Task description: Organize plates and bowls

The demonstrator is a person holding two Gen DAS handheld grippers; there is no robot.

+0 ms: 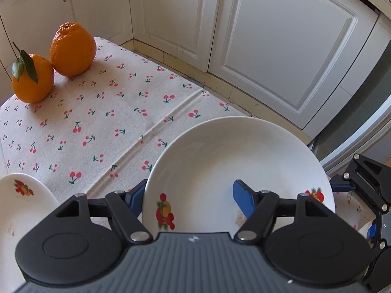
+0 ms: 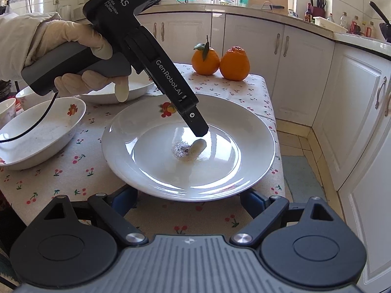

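My left gripper point(image 1: 193, 199) is straddling the near-left rim of the white plate point(image 1: 234, 156), fingers spread, not pinching. Right of it, my right gripper point(image 2: 189, 197) is spreading wide at the plate's near edge, bare tablecloth point(image 2: 80, 171) lying leftward.

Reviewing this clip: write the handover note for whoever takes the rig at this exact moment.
Left gripper: open, straddling the near rim of the plate, one finger over it, one outside; not clamped.
Right gripper: open, holding nothing, low at the plate's near edge.
Plate sits on the table. Bowl to its left, more bowls behind. Two oranges at the far edge.
Done: nothing stacked yet.
Left: grip the plate, then gather plates and bowls.
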